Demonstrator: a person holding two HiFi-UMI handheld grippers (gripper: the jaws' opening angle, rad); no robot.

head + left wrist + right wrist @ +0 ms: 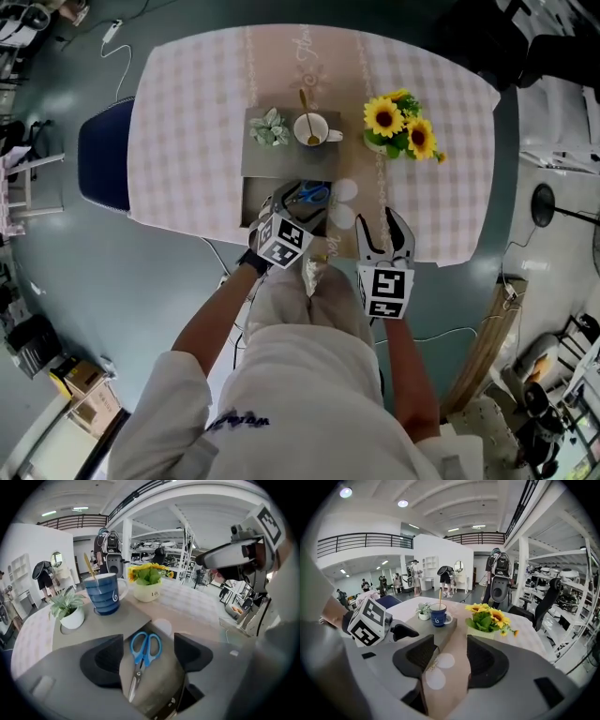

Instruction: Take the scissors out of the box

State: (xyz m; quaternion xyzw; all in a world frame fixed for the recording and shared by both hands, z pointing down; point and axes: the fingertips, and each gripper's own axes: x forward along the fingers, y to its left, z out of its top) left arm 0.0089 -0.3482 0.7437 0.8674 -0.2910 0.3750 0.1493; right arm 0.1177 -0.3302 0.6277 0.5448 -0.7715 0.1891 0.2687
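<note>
Small potted plant (269,127) sits on the left of the box (286,161) lid, mug (312,128) with a spoon beside it on the lid's right. At the box's open near end, the left gripper (298,214) hovers right over the opening, jaws apart and gripping nothing. The scissors (144,653) lie flat on the box floor, framed squarely in the gap between those jaws, blue handles towards the mug, blades towards the gripper. Neither pad presses on them. Just right of the box, the right gripper (382,230) hangs over the tablecloth (187,112), jaws apart, only cloth between them. Further right of the box, a pot of sunflowers (398,122).
</note>
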